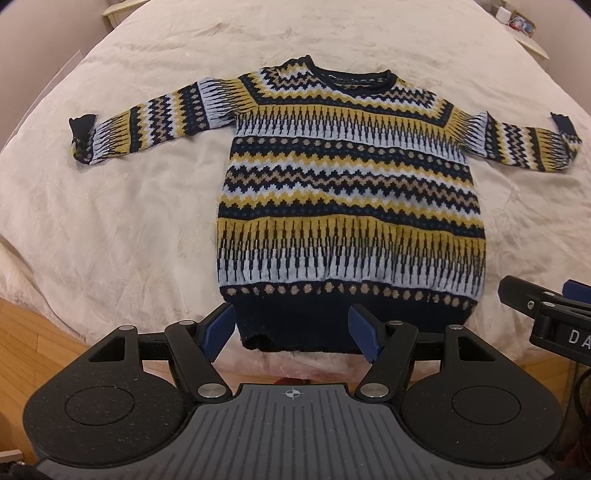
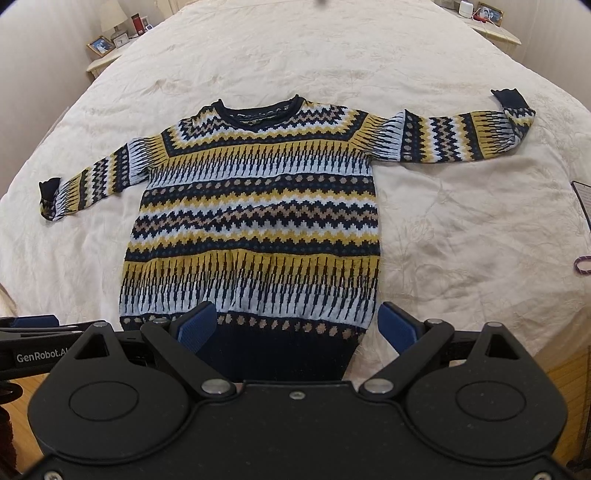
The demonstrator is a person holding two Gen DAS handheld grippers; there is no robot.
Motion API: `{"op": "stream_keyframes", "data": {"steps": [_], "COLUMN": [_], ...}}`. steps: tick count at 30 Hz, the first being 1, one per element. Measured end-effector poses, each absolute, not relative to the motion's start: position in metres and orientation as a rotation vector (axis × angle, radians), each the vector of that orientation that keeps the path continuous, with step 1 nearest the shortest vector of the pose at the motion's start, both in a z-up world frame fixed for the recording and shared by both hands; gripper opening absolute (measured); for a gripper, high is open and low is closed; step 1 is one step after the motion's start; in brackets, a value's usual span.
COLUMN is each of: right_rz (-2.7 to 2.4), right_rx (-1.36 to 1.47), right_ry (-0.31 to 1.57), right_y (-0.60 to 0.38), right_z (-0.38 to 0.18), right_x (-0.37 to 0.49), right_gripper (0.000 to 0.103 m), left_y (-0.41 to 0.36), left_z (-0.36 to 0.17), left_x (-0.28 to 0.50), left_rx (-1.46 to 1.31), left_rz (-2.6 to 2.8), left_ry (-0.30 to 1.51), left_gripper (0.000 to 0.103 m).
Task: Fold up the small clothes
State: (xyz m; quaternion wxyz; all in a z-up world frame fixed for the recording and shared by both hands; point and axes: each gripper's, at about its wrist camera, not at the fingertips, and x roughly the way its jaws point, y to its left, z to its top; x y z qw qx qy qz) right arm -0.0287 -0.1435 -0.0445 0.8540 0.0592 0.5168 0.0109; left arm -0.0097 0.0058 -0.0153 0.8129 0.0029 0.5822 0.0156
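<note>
A small knit sweater (image 1: 347, 192) with navy, yellow, white and tan zigzag bands lies flat on a cream bedspread (image 1: 129, 221), neck away from me, both sleeves spread out sideways. It also shows in the right wrist view (image 2: 255, 221). My left gripper (image 1: 291, 334) is open and empty, its blue pads (image 1: 218, 332) either side of the navy hem's left part. My right gripper (image 2: 297, 326) is open and empty, above the hem's right part; it also shows at the right edge of the left wrist view (image 1: 546, 306).
The bedspread (image 2: 443, 221) covers a wide bed. Nightstands stand at the far corners, the left one (image 2: 107, 48) with a lamp and picture frames, the right one (image 2: 487, 18) with small items. Wood floor (image 1: 33, 343) lies at the near edge. A purple band (image 2: 583, 265) lies at the right.
</note>
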Motion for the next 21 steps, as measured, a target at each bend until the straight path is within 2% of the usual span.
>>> {"op": "stream_keyframes", "data": {"steps": [21], "right_rz": [0.019], "right_rx": [0.125], "right_ry": [1.098], "right_y": [-0.1442], "right_z": [-0.0466], "right_x": [-0.0246], "right_gripper": [0.094], "left_y": [0.0073], "left_z": [-0.0197], "left_x": [-0.007], "left_rx": [0.003], "left_rz": [0.034], "left_ry": [1.255], "left_gripper": [0.066]}}
